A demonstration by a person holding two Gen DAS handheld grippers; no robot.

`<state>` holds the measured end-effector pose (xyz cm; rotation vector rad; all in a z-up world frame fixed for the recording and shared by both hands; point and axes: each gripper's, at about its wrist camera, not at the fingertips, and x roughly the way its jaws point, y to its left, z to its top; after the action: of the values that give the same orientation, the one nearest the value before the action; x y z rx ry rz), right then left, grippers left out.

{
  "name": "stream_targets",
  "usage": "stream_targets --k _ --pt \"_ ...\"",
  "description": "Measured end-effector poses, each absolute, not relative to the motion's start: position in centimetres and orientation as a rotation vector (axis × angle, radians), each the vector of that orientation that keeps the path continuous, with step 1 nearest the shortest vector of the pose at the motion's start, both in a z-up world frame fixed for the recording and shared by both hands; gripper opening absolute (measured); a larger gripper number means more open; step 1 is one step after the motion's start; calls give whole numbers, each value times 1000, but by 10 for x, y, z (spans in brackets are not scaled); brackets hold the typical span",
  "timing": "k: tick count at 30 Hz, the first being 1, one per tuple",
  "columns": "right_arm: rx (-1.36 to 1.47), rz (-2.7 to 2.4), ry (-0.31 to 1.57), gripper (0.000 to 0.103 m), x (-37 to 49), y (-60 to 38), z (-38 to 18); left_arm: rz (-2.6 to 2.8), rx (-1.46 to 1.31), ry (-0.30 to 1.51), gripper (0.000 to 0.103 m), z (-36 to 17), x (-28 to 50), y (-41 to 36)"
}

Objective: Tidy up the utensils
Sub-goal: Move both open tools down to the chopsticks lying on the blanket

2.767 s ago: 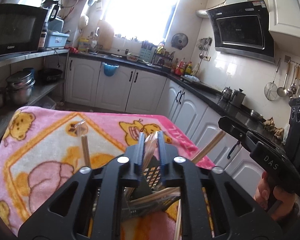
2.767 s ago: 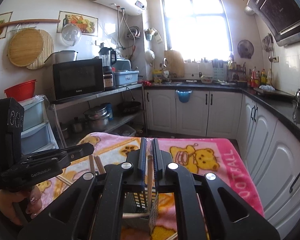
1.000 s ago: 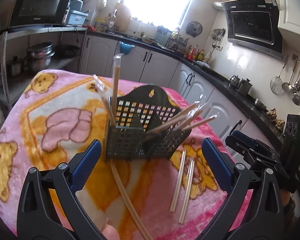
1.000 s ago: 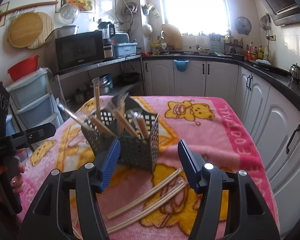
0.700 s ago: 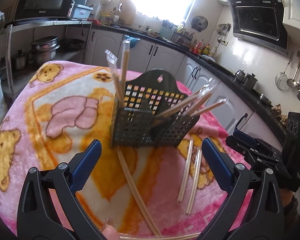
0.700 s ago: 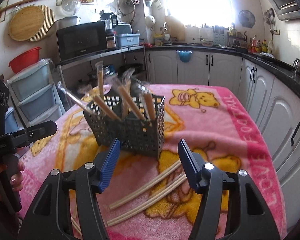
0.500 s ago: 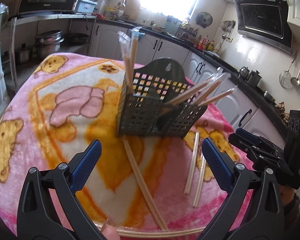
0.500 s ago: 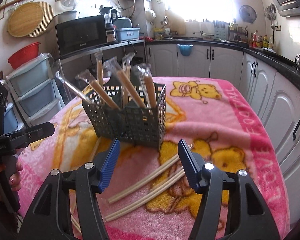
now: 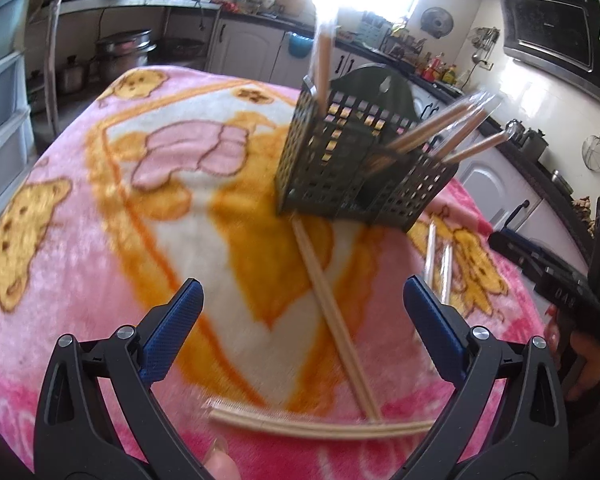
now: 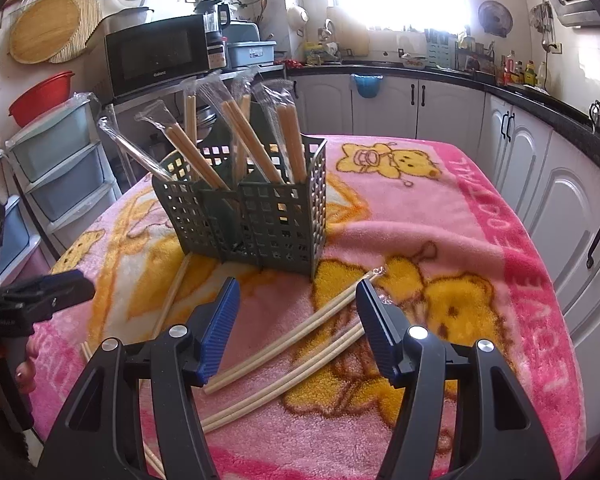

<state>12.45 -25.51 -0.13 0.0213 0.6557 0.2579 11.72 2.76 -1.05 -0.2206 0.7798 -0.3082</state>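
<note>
Both wrist cameras look forward between spread fingers, close above the blanket; each faces the utensil basket ahead from different sides.

I'm seeing the utensil basket standing on the table, wrapped chopsticks leaning inside it, loose chopsticks lying near of it.

My left tool and right tool are black with blue ribbed pads. The holder is dark green with a square-hole grid. The chopsticks are pale tan. The blanket is pink, patterned with yellow-orange bears and a deeper pink border.
</note>
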Motion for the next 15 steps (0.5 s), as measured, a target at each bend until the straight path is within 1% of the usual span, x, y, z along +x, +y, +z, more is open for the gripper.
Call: stream_targets --k 14,15 --pt "43 211 694 58 133 -270 -19 -270 -312 876 92 -38 78 50" --pt "46 206 698 58 134 -272 -21 -268 -315 886 88 -40 76 51"
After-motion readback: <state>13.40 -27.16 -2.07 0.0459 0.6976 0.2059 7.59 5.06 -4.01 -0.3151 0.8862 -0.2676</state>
